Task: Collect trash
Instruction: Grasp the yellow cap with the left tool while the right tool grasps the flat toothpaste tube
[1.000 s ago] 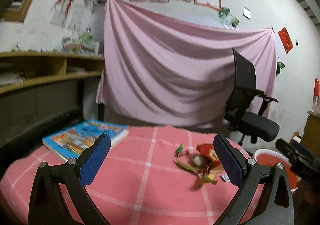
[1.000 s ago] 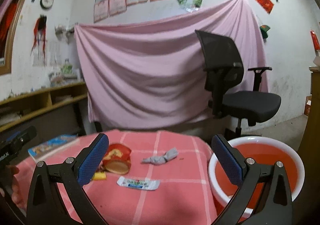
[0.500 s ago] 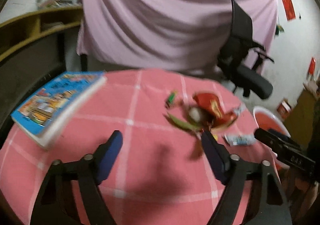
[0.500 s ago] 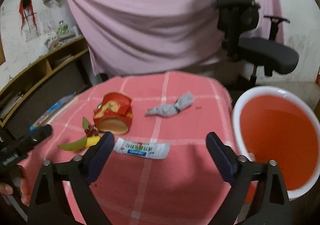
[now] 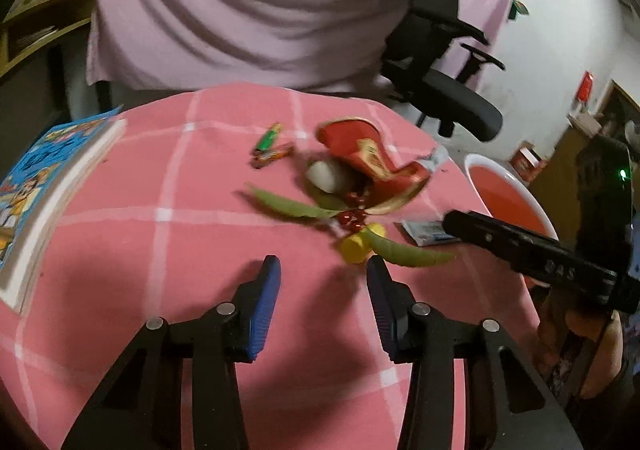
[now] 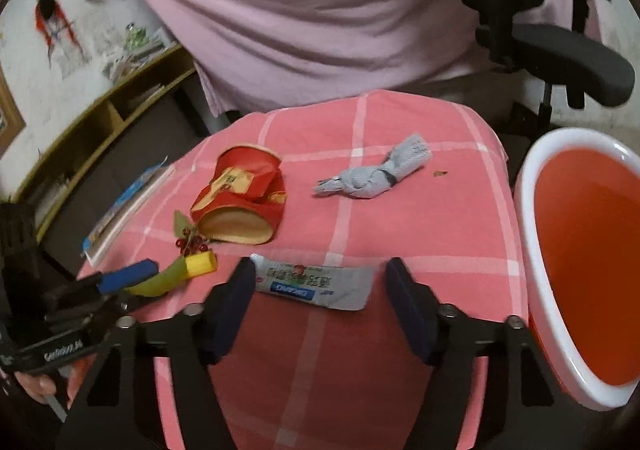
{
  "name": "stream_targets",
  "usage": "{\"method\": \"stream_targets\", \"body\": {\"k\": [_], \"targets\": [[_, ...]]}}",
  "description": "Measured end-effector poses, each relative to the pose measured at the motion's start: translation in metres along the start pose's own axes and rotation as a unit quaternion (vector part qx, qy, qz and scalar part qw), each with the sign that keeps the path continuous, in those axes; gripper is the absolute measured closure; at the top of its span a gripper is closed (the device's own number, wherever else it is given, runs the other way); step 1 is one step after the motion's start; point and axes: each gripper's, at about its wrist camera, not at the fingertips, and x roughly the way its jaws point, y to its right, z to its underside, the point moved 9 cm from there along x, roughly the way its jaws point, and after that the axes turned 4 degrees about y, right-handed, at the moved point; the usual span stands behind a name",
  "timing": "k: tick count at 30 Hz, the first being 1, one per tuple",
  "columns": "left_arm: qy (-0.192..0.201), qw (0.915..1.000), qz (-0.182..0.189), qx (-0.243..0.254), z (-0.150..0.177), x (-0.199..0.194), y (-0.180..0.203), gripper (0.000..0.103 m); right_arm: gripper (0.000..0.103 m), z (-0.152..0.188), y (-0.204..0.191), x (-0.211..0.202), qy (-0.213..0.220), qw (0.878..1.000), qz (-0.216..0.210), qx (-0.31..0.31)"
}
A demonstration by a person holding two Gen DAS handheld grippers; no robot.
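In the left wrist view, the left gripper (image 5: 322, 270) pointed down at a table with a pink checked cloth (image 5: 168, 178). Its jaws stood fairly narrow and were closing, with only bare cloth between them. Just beyond the tips lay a yellow block (image 5: 354, 248) and a green leaf (image 5: 408, 255). Farther back were red berries (image 5: 354, 216), a crushed red paper cup (image 5: 370, 160), a white lump (image 5: 326, 176) and two small sweet wrappers (image 5: 270, 148). A picture book (image 5: 44, 186) lay at the left edge of the table. The right gripper's body (image 5: 532, 256) reached in from the right, above a white packet (image 5: 426, 232), with the red tub (image 5: 508, 194) behind it.

In the right wrist view, the right gripper (image 6: 320, 270) hung over the near edge of the table, its jaws part-way in and closing. The white packet (image 6: 316, 286) lay flat on the cloth between the tips, with neither pad touching it. The red paper cup (image 6: 240, 198) lay on its side to the left, beside the berries (image 6: 190, 244) and the yellow block (image 6: 200, 264). A twisted grey wrapper (image 6: 372, 174) lay farther back. The red tub (image 6: 528, 226) stood just off the table's right side. The left gripper (image 6: 120, 278) showed at lower left, held by a hand (image 6: 44, 382).
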Motion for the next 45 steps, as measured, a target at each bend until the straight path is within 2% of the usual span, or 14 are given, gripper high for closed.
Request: {"method": "stream_targets", "body": {"k": [2,6,10,13,19,21,26,28,32,41,45], "targets": [[-0.005,0.9999,0.006,0.008,-0.004,0.006,0.006,0.064,0.055,0.001,0.000,0.000,-0.001,1.000,-0.002,0.004],[-0.011,0.9996,0.006,0.024,-0.011,0.021,0.016,0.068,0.056,0.000,-0.004,0.000,-0.001,1.000,0.004,-0.001],[-0.015,0.9992,-0.001,0.038,-0.010,0.026,0.019,0.086,0.057,-0.001,-0.002,0.000,0.000,1.000,-0.003,0.007],[-0.013,0.9995,0.003,0.028,-0.010,0.026,0.014,0.089,0.057,-0.001,-0.002,0.000,0.000,1.000,-0.007,0.012],[0.001,0.9999,-0.006,-0.015,-0.009,0.014,-0.001,0.089,0.055,0.000,-0.007,0.002,-0.006,1.000,0.009,-0.016],[0.008,0.9993,-0.013,-0.035,-0.007,0.007,-0.010,0.089,0.052,0.000,-0.011,0.004,-0.010,0.999,0.019,-0.034],[0.024,0.9955,-0.035,-0.085,-0.008,-0.006,-0.032,0.089,0.035,0.006,-0.031,0.012,-0.021,0.993,0.040,-0.107],[0.025,0.9937,-0.034,-0.104,-0.009,-0.008,-0.039,0.089,0.033,0.008,-0.036,0.016,-0.028,0.990,0.049,-0.126],[0.027,0.9930,-0.033,-0.111,-0.011,-0.011,-0.042,0.089,0.024,0.011,-0.040,0.023,-0.037,0.987,0.058,-0.143],[0.034,0.9906,-0.032,-0.129,-0.009,-0.017,-0.048,0.089,0.023,-0.002,-0.036,0.020,-0.022,0.986,0.056,-0.153],[0.033,0.9904,-0.031,-0.130,-0.008,-0.018,-0.049,0.089,0.023,0.001,-0.037,0.028,-0.044,0.989,0.015,-0.139]]}}
